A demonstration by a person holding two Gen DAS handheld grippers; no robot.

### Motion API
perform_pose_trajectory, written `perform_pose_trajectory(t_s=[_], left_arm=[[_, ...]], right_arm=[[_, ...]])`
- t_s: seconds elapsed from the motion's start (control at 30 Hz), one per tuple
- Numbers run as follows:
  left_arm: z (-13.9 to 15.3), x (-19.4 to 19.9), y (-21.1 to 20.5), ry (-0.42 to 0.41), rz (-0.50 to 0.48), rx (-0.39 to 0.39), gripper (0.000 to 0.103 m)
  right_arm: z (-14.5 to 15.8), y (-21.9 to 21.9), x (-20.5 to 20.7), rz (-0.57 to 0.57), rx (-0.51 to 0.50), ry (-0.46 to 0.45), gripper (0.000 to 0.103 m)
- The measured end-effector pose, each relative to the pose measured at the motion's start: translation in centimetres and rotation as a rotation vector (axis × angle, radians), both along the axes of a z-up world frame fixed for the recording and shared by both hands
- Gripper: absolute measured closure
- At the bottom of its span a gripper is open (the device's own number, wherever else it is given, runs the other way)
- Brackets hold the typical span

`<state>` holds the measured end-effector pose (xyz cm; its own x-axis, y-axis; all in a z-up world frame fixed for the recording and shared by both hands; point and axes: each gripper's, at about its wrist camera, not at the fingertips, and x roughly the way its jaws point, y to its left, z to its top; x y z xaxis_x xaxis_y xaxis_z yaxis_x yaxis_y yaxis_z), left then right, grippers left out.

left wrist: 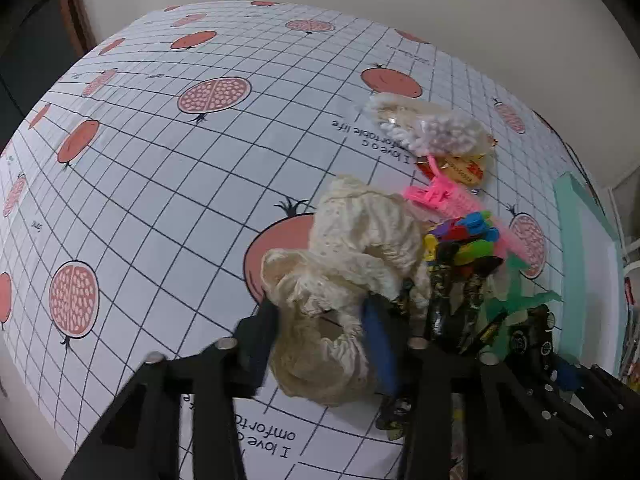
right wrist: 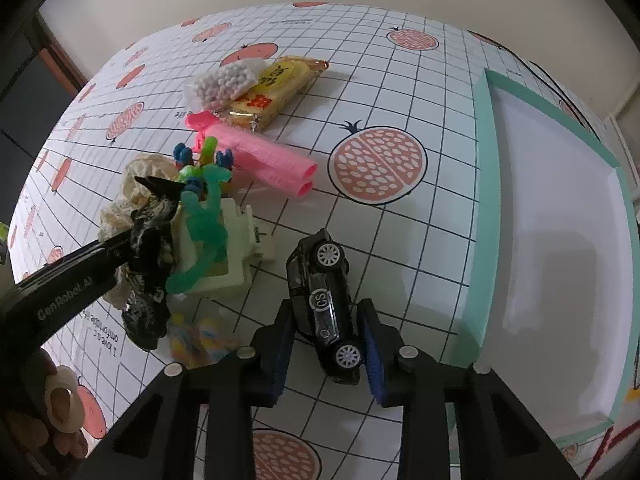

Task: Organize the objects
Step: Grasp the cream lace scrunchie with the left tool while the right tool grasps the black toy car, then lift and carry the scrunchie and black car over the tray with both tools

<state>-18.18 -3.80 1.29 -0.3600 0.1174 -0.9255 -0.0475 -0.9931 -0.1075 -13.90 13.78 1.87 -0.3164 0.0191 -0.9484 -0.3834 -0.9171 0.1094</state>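
the right tongs (right wrist: pixel 326 354) straddle a black toy car (right wrist: pixel 324 304) lying on its side on the counter (right wrist: pixel 400 240), pads close to it but contact unclear. a mint-rimmed tray (right wrist: pixel 486 200) sits just right. the left tongs (right wrist: pixel 140 236) reach into a toy pile (right wrist: pixel 200 216).

Both views are evenly lit from above, with soft shadows. Strong fisheye bending and dark corners are seen at the edges. Pale glare is spread over the tray (right wrist: pixel 560 240) floor.
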Motion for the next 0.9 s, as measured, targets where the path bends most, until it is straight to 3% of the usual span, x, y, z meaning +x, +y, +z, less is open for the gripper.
perform_pose_trajectory(t_s=[0.13, 0.23, 0.4, 0.63, 0.77, 0.9], left_arm=[[0.1, 0.1, 0.5, 0.002, -0.031, 0.002, 0.076], [0.2, 0.1, 0.9, 0.0, -0.042, 0.002, 0.08], [0.7, 0.3, 0.7, 0.008, -0.036, 0.003, 0.083], [2.4, 0.5, 0.1, 0.08, -0.012, -0.036, 0.084], [3.4, 0.4, -0.3, 0.126, 0.017, -0.08, 0.084], [4.6, 0.9, -1.5, 0.168, 0.06, -0.067, 0.084]], right_arm=[[0.1, 0.3, 0.0, -0.001, -0.009, 0.004, 0.07], [0.6, 1.2, 1.0, 0.005, -0.005, 0.002, 0.072], [0.6, 1.1, 1.0, 0.003, -0.005, 0.004, 0.074], [0.7, 1.3, 0.9, -0.002, -0.012, 0.011, 0.075], [1.3, 2.0, 1.9, -0.021, -0.015, 0.048, 0.075], [2.2, 2.1, 2.0, -0.033, -0.013, 0.092, 0.075]])
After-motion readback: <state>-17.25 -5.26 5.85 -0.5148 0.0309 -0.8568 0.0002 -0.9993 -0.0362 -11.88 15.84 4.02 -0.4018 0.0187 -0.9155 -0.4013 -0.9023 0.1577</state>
